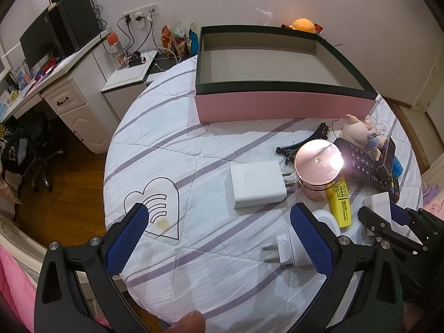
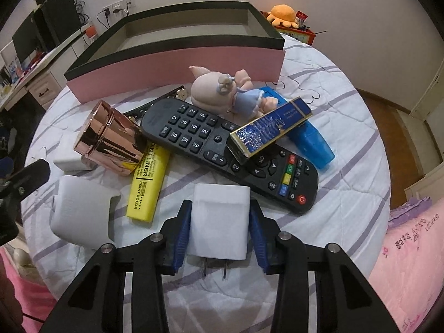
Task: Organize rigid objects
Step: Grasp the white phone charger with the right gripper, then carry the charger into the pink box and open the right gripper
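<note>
An open pink box with a black rim (image 1: pixel 280 105) (image 2: pixel 177 66) stands at the back of a round quilted table. In front of it lie a white charger (image 1: pixel 256 184), a second white plug (image 1: pixel 288 247) (image 2: pixel 80 213), a rose-gold jar (image 1: pixel 317 168) (image 2: pixel 111 138), a yellow highlighter (image 1: pixel 341 204) (image 2: pixel 148 179), a black remote (image 2: pixel 230 152), a pig figurine (image 2: pixel 222 91), a blue-gold box (image 2: pixel 272 127), a blue highlighter (image 2: pixel 310 141) and a black hair clip (image 1: pixel 302 143). My left gripper (image 1: pixel 222 219) is open above the quilt. My right gripper (image 2: pixel 219 227) (image 1: pixel 388 216) is shut on a white charger (image 2: pixel 219 216).
A white desk with monitors (image 1: pixel 55 63) and an office chair (image 1: pixel 30 149) stand to the left over wood floor. Snack bags (image 1: pixel 180 38) and an orange plush (image 2: pixel 285 14) sit behind the box. Pink bedding (image 2: pixel 410 263) lies at the right.
</note>
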`<state>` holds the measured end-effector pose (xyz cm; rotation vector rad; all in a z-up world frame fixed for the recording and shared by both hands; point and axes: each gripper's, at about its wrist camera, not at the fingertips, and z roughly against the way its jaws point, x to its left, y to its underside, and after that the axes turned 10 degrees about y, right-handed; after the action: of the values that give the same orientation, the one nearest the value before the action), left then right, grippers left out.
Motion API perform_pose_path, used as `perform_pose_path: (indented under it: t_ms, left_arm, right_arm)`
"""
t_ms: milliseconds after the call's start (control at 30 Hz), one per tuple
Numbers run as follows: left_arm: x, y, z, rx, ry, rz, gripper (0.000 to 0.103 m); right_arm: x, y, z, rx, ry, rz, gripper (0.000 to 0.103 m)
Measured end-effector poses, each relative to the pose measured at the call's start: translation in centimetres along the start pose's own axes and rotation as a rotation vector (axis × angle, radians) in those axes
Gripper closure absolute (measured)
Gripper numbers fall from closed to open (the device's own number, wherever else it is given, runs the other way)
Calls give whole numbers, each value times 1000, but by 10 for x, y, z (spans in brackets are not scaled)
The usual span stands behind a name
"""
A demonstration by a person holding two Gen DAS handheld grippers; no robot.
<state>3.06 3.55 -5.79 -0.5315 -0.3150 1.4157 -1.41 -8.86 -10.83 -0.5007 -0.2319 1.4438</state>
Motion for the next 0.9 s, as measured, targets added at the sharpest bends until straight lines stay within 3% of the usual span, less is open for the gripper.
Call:
perform_pose_path:
  t_ms: [267, 433, 733, 900]
  left_arm:
    - [-7, -5, 3, -7, 18, -13, 0]
    - [-8, -24, 13, -43, 32, -4, 0]
    - [4, -80, 21, -110, 4, 19, 0]
    - [3, -113, 6, -110, -1, 15, 0]
  right_arm:
    - [-8, -5, 17, -22, -44, -11, 63]
    - [-10, -26, 41, -78, -67, 8, 63]
    - [4, -127, 59, -217, -101, 74, 63]
    - [17, -184, 30, -201, -114, 98, 63]
